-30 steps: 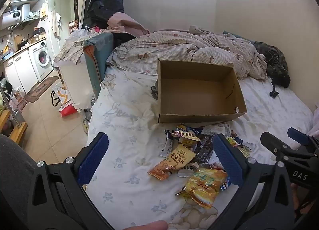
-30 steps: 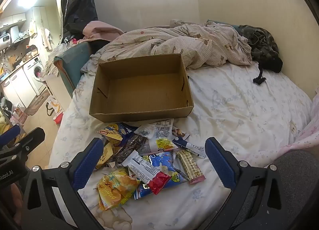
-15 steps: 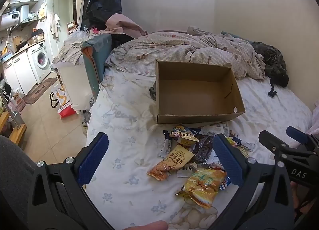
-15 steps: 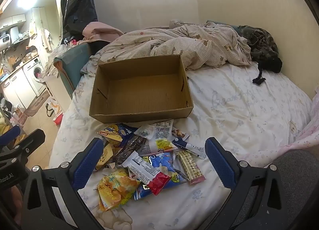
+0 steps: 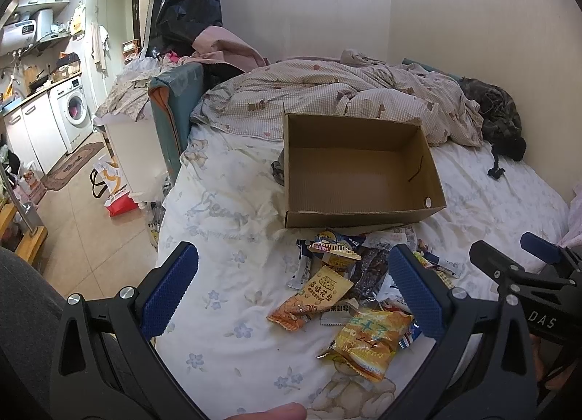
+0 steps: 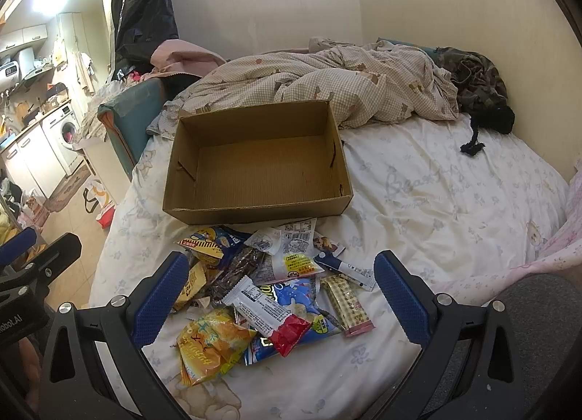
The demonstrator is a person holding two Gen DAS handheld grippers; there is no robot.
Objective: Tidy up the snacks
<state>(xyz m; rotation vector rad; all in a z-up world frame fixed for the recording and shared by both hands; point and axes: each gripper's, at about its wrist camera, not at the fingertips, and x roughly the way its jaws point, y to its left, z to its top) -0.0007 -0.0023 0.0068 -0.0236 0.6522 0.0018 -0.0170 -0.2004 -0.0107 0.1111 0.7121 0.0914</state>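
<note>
An open, empty cardboard box [image 5: 360, 172] [image 6: 262, 169] sits on the bed. Just in front of it lies a pile of snack packets [image 5: 349, 285] [image 6: 265, 282]: a yellow bag [image 6: 211, 343], an orange packet [image 5: 313, 296], a white-and-red bar [image 6: 269, 314], a blue bag [image 6: 302, 307] and a checked bar [image 6: 345, 303]. My left gripper [image 5: 291, 289] is open and empty, above the pile's left side. My right gripper [image 6: 280, 296] is open and empty, above the pile. Each gripper shows at the edge of the other's view.
A rumpled checked quilt [image 6: 327, 89] and dark clothing [image 6: 476, 82] lie behind the box at the bed's head. The bed's left edge [image 5: 163, 223] drops to a tiled floor with bags and a washing machine [image 5: 72, 111]. Walls close the back and right.
Both views have shifted only slightly. The box, the snacks and both open grippers stay where they were.
</note>
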